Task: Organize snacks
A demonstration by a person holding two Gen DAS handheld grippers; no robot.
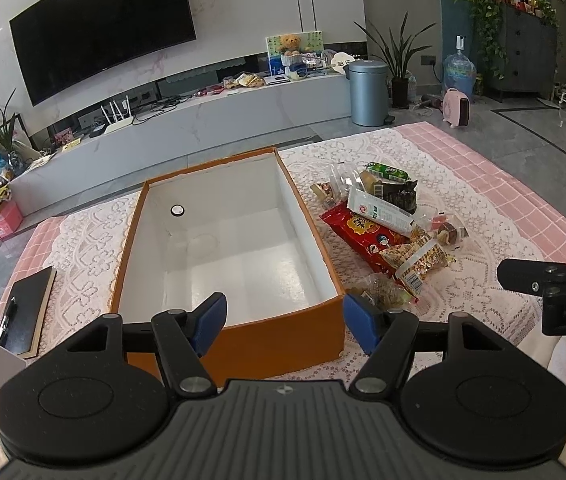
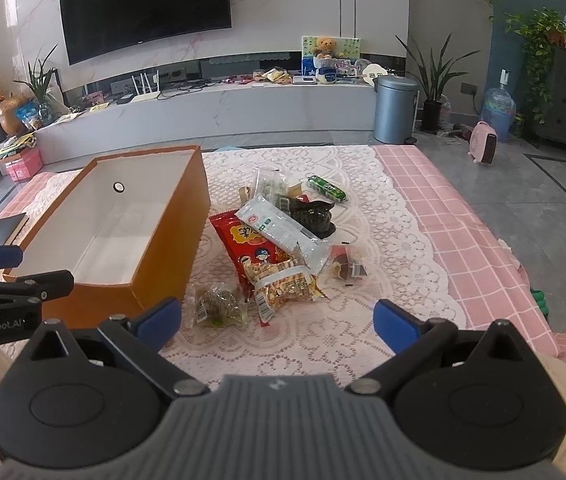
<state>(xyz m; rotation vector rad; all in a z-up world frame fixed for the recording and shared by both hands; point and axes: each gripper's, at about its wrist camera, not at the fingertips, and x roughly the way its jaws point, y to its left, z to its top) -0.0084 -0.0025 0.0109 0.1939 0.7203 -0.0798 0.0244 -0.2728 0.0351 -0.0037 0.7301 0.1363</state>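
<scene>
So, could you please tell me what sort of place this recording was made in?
Most likely a home living room: a wall-mounted television above a long low media console, potted houseplants, and a table with a lace tablecloth.

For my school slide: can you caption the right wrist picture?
Open right gripper hovers before a snack pile beside an empty orange box.

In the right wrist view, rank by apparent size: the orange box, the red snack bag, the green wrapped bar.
1. Orange box, by far the largest.
2. Red snack bag, partly covered by other packets, so its full extent is hidden.
3. Green wrapped bar, smallest; it also lies farthest from the camera.
</scene>
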